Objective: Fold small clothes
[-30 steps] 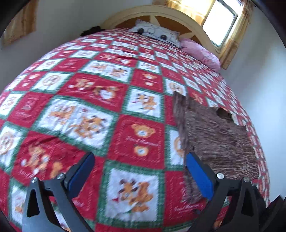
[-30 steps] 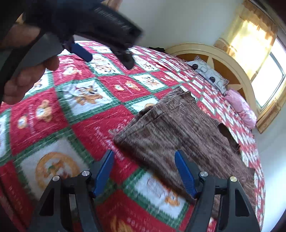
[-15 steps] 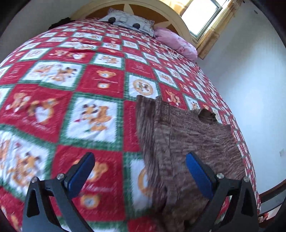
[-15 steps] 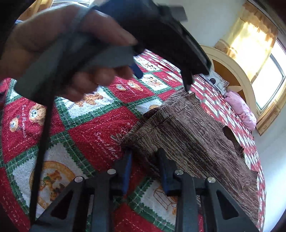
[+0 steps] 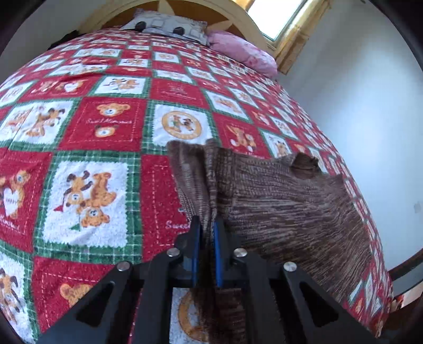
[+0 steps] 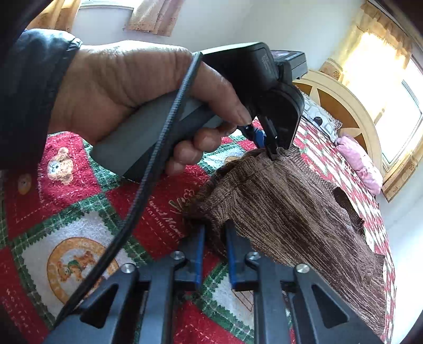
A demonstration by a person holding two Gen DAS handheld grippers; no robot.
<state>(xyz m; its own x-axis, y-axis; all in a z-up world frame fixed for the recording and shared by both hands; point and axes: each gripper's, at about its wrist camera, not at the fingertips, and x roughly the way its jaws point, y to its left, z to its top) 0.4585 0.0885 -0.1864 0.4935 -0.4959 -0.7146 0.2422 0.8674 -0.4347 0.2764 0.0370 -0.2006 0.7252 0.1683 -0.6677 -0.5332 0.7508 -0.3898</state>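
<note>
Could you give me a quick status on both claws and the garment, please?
Left claw shut on brown knit garment edge. Right claw closing on its near corner. Garment otherwise flat on quilt. Nothing in the way.

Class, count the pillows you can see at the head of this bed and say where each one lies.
2: a grey patterned pillow against the middle of the headboard, and a pink pillow beside it, nearer the window. Others may be hidden.
</note>
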